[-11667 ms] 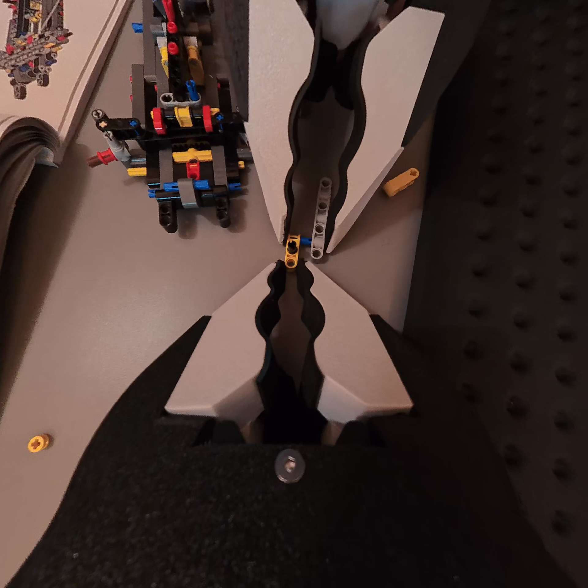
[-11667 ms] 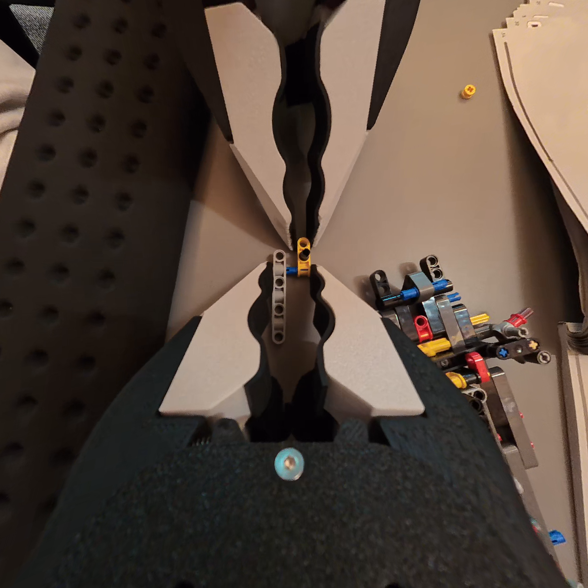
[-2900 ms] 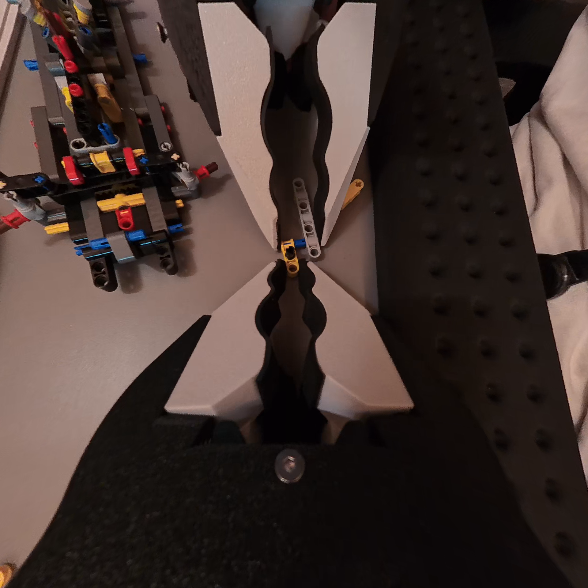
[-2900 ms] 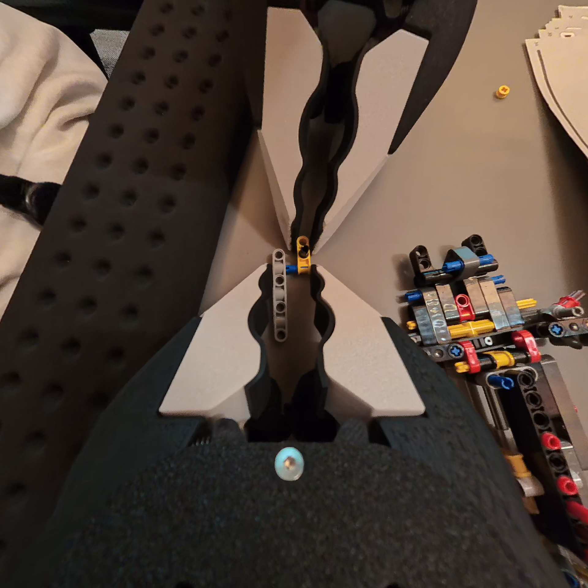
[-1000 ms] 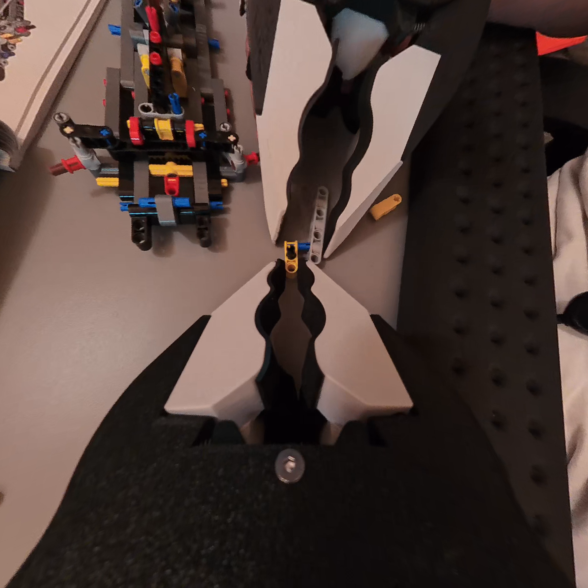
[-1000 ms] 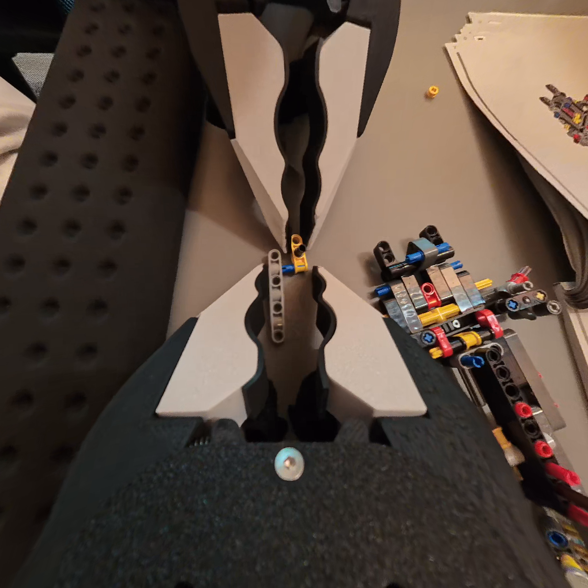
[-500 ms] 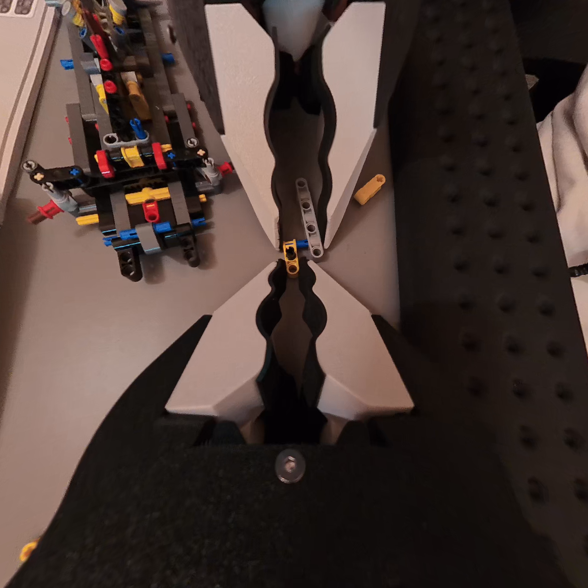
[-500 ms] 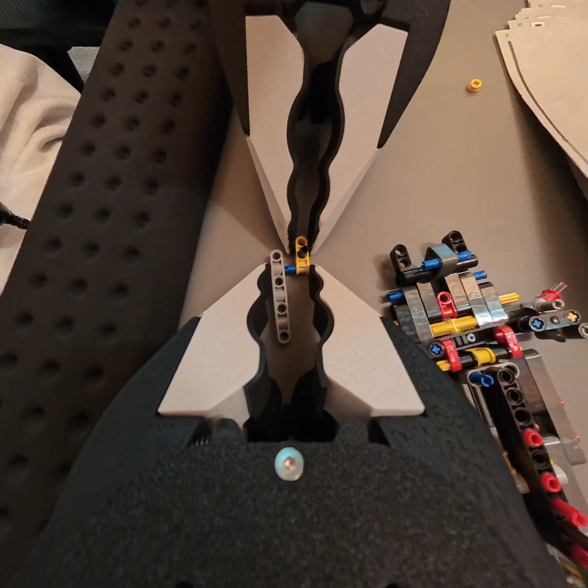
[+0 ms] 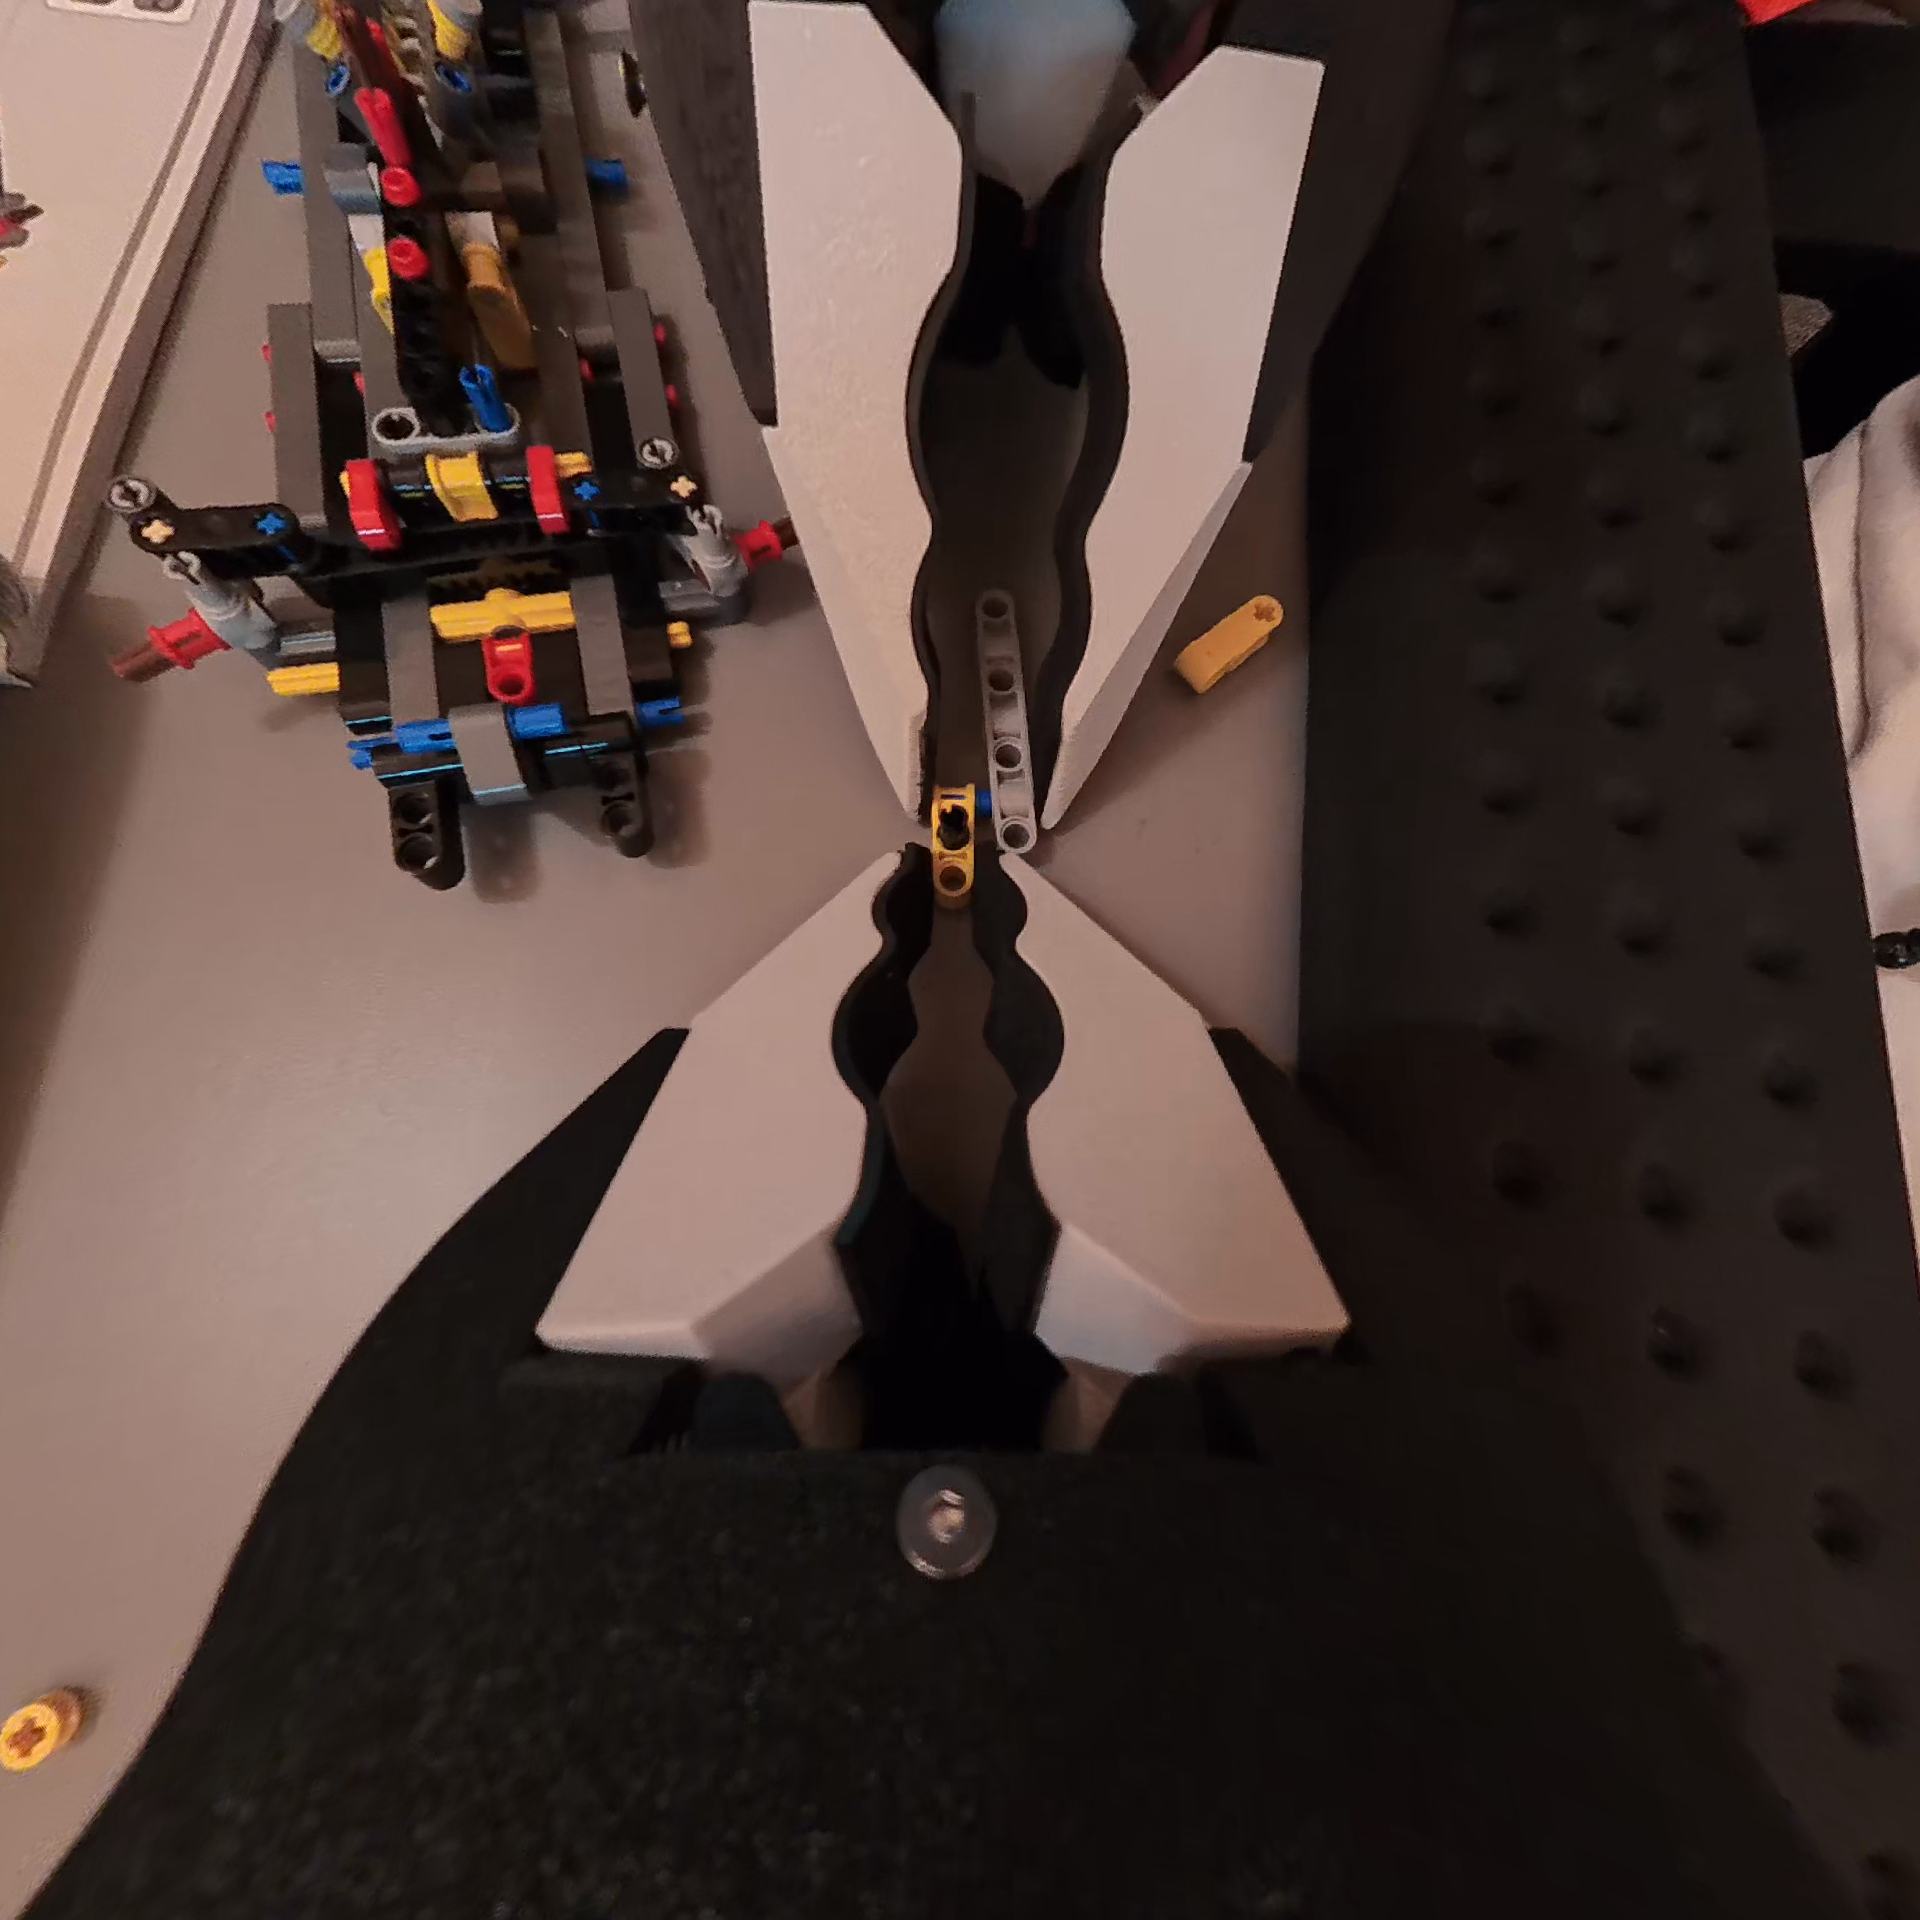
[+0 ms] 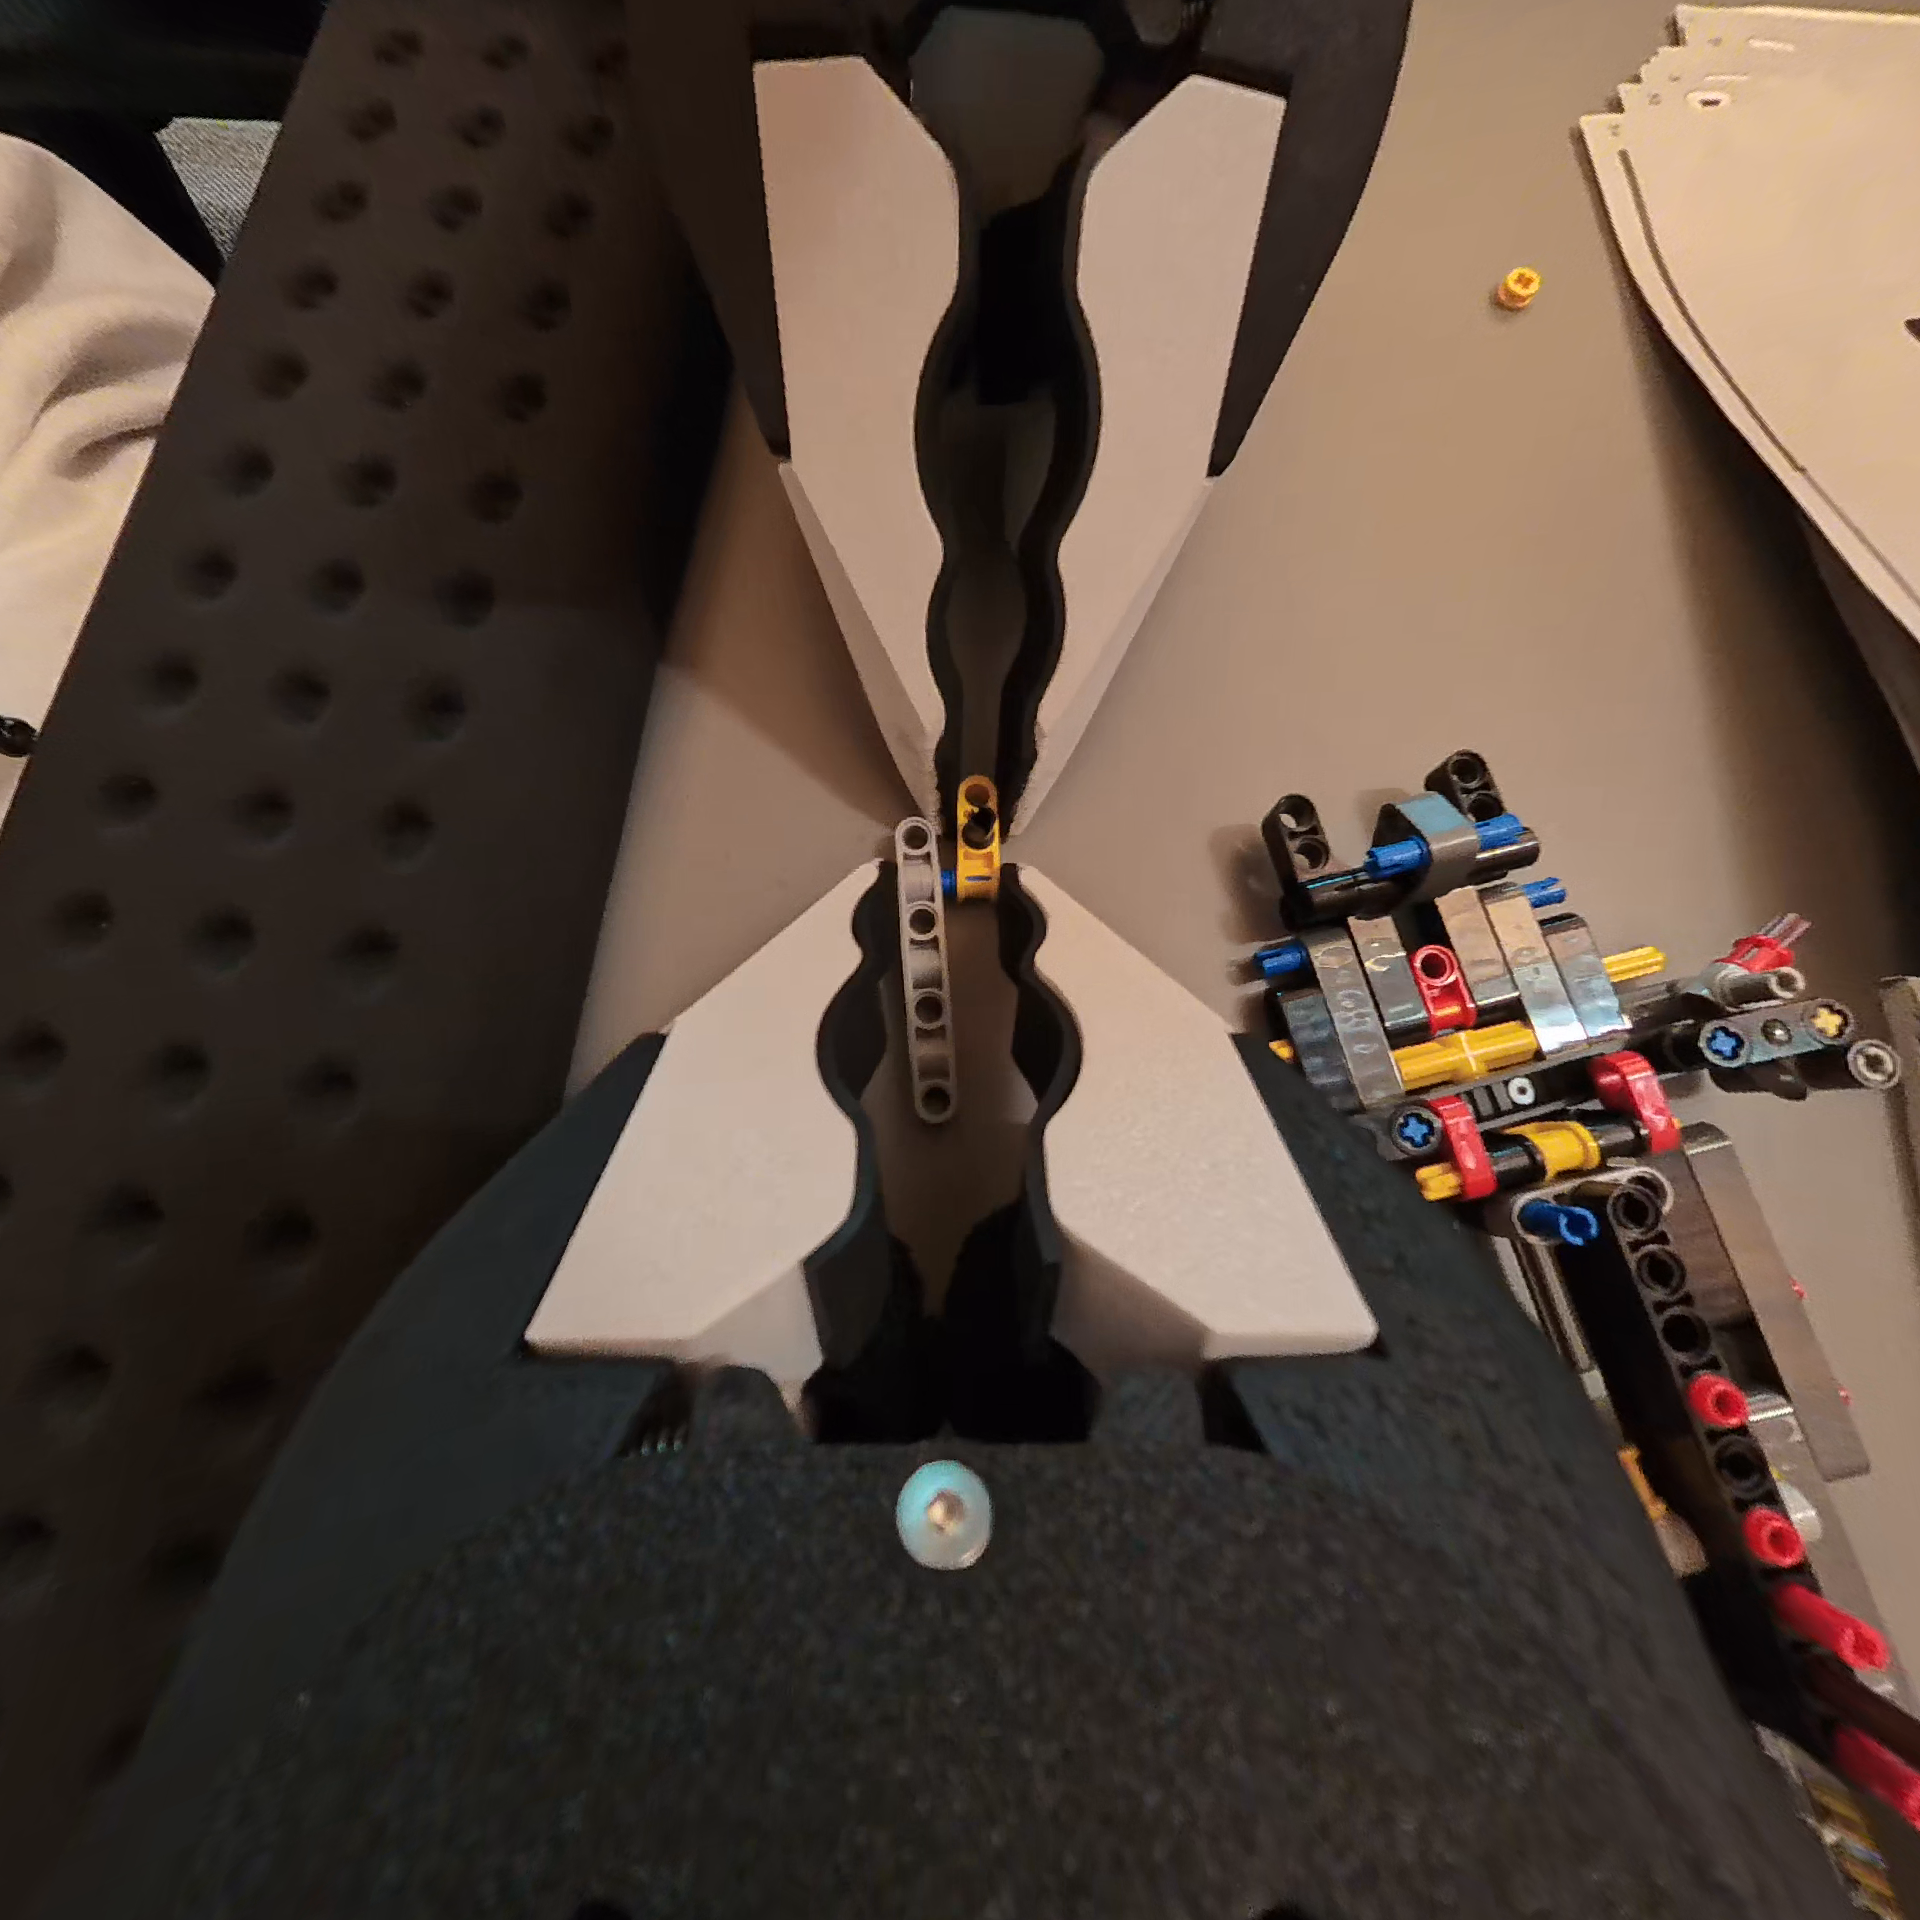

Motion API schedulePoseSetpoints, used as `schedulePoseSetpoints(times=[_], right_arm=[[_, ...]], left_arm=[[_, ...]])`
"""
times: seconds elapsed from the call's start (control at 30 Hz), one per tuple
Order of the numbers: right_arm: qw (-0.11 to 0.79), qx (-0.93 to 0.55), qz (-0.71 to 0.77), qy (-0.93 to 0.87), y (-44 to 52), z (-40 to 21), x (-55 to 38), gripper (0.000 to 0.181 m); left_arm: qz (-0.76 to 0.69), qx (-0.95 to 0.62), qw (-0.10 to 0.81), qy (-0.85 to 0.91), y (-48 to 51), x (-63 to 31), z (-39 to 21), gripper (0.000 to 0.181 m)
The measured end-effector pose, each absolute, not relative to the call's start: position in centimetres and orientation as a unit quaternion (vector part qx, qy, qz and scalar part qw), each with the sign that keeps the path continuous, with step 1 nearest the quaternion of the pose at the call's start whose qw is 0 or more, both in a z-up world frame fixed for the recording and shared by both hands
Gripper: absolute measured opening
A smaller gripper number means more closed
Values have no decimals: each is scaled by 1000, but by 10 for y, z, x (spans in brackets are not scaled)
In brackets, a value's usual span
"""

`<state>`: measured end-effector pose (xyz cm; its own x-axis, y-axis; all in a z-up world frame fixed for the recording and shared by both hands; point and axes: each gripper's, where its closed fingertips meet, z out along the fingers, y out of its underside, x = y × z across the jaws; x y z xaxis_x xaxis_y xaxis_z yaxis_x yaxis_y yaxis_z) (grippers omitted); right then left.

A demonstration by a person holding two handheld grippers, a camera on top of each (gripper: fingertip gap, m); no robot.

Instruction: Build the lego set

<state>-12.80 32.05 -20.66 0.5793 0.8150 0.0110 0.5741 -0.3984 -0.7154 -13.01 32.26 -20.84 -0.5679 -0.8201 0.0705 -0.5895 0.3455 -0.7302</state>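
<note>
Left wrist view shows the left claw (image 9: 952, 868) pinched on a small yellow connector (image 9: 952, 840), held above the surface (image 9: 208, 1039). A blue pin (image 10: 949, 881) joins it to the grey beam (image 10: 923, 966), which the right claw (image 10: 940, 883) seems to clamp near its end, though the tips hide the contact. Both parts are light, rigid, smooth plastic, so they would likely twist or slip under a loose grip. Holding flat faces close to the joint should steady them. The half-built model (image 9: 457, 582) rests to the side.
</note>
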Motion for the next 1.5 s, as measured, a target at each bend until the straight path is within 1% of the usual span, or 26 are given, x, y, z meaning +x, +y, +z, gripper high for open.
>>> schedulePoseSetpoints(times=[0.23, 0.43, 0.5, 0.53, 0.6, 0.7, 0.73, 0.8, 0.83, 0.87, 0.93, 1.0, 1.03, 1.07, 1.1, 1.27, 1.33, 1.4, 1.5], right_arm=[[341, -816, 165, -437, 319, -207, -128, 17], [333, -828, 194, -407, 320, -206, -131, 18], [327, -825, 194, -417, 317, -205, -133, 29], [332, -822, 194, -420, 317, -203, -134, 30], [336, -819, 194, -422, 317, -203, -132, 19], [353, -808, 201, -426, 316, -197, -134, 7], [350, -810, 209, -421, 315, -197, -134, 7], [346, -814, 229, -406, 314, -194, -135, 7], [358, -814, 216, -403, 318, -192, -132, 6], [367, -812, 207, -403, 320, -190, -130, 7], [381, -805, 216, -399, 321, -182, -132, 7], [375, -803, 220, -407, 318, -183, -136, 7], [374, -805, 210, -410, 319, -185, -135, 7], [372, -807, 203, -413, 319, -187, -135, 7], [370, -809, 200, -411, 319, -189, -135, 7], [383, -806, 184, -411, 323, -186, -134, 7], [398, -798, 191, -410, 323, -179, -135, 6], [391, -800, 194, -411, 322, -180, -135, 7], [389, -800, 181, -418, 320, -182, -135, 7]], left_arm=[[-368, -430, 158, 809, 322, -131, -208, 7], [-365, -411, 173, 817, 323, -133, -207, 7], [-378, -412, 176, 810, 326, -135, -202, 7], [-390, -411, 178, 804, 326, -136, -197, 6], [-414, -410, 184, 792, 324, -135, -187, 6], [-422, -403, 200, 788, 321, -134, -181, 6], [-424, -402, 203, 785, 321, -133, -180, 6], [-428, -407, 193, 784, 319, -135, -182, 14], [-430, -408, 184, 784, 316, -137, -183, 30], [-432, -411, 178, 783, 314, -137, -183, 40], [-432, -416, 186, 778, 314, -133, -181, 45], [-432, -419, 204, 772, 316, -127, -176, 42], [-433, -420, 210, 770, 318, -126, -174, 34], [-436, -417, 216, 768, 319, -125, -171, 22], [-441, -411, 223, 766, 319, -125, -168, 18], [-433, -396, 250, 770, 319, -125, -167, 18], [-432, -402, 256, 766, 321, -123, -165, 26], [-437, -399, 249, 767, 319, -125, -164, 17], [-433, -385, 259, 773, 317, -125, -163, 17]])
